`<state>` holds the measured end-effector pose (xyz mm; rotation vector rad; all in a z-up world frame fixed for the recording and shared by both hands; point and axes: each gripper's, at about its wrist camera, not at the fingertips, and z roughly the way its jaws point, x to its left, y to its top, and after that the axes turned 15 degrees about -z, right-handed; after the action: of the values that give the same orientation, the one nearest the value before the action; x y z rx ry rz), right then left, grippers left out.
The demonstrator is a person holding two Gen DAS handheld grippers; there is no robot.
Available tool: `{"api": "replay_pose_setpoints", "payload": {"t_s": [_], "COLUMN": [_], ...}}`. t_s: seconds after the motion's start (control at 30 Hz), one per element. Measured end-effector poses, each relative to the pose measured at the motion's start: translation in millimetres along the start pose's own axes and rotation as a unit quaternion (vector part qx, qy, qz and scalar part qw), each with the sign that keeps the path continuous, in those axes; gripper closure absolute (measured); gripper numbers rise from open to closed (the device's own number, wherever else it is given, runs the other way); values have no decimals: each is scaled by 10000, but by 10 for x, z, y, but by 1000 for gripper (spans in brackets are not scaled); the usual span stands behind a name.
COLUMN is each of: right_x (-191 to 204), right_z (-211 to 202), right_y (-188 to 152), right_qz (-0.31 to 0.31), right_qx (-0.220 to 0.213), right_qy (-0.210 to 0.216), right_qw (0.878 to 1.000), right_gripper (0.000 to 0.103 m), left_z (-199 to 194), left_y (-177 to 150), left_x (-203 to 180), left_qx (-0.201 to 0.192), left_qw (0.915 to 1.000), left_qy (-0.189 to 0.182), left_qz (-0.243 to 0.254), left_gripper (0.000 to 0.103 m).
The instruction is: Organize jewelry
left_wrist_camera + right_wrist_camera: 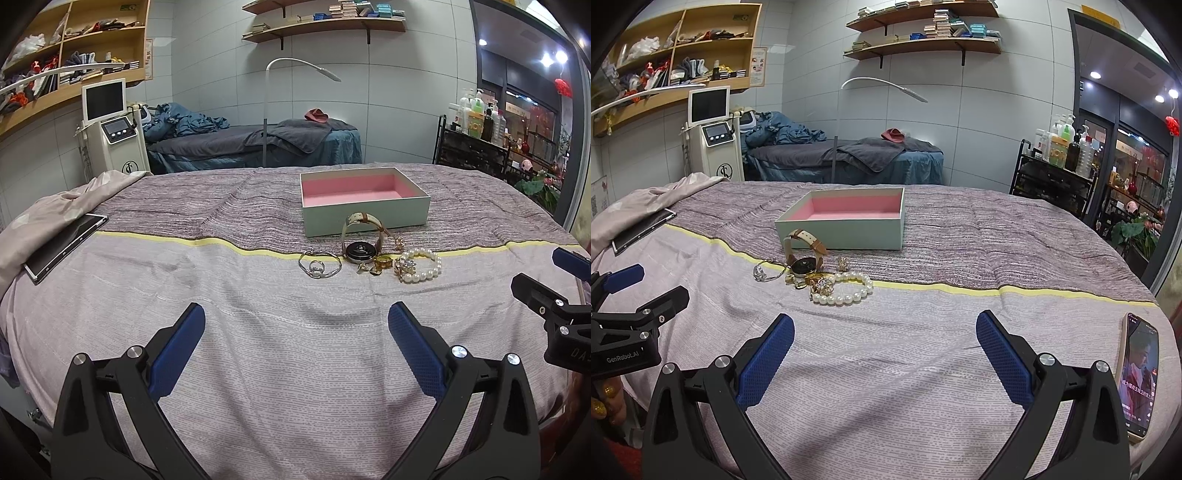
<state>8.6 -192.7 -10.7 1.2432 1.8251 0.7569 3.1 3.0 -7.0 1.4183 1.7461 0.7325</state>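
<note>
An open pale green box with a pink lining (364, 208) (846, 230) stands on the bed cover. In front of it lies a cluster of jewelry: a watch with a cream and brown strap (360, 238) (805, 254), a thin silver bangle with a ring (319, 265) (767, 272), gold rings (382, 264) (801, 281) and a pearl bracelet with a crystal charm (421, 266) (846, 288). My left gripper (295, 334) hovers open, well short of the jewelry, with nothing between its blue pads. My right gripper (884, 341) is open too, nearer than the pearls and to their right.
A tablet (64, 242) (641, 230) lies at the left on a rumpled sheet. A lit phone (1137, 373) rests at the bed's right edge. Beyond the bed are a machine with a screen (114, 129), a massage bed (255, 142) and a bottle cart (476, 144).
</note>
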Motion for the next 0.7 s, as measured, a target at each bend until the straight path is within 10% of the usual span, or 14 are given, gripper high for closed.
{"api": "replay_pose_setpoints", "payload": {"t_s": [0.7], "right_x": [-13], "right_z": [285], "right_y": [22], "right_qz": [-82], "right_qx": [436], "right_qy": [336], "right_qw": [9985], "right_gripper": [6], "left_z": [294], "left_y": [-33], "left_x": [59], "left_qx": [515], "left_qw": [9985], "left_qy": [-178], "left_qz": [43], "left_gripper": [5]}}
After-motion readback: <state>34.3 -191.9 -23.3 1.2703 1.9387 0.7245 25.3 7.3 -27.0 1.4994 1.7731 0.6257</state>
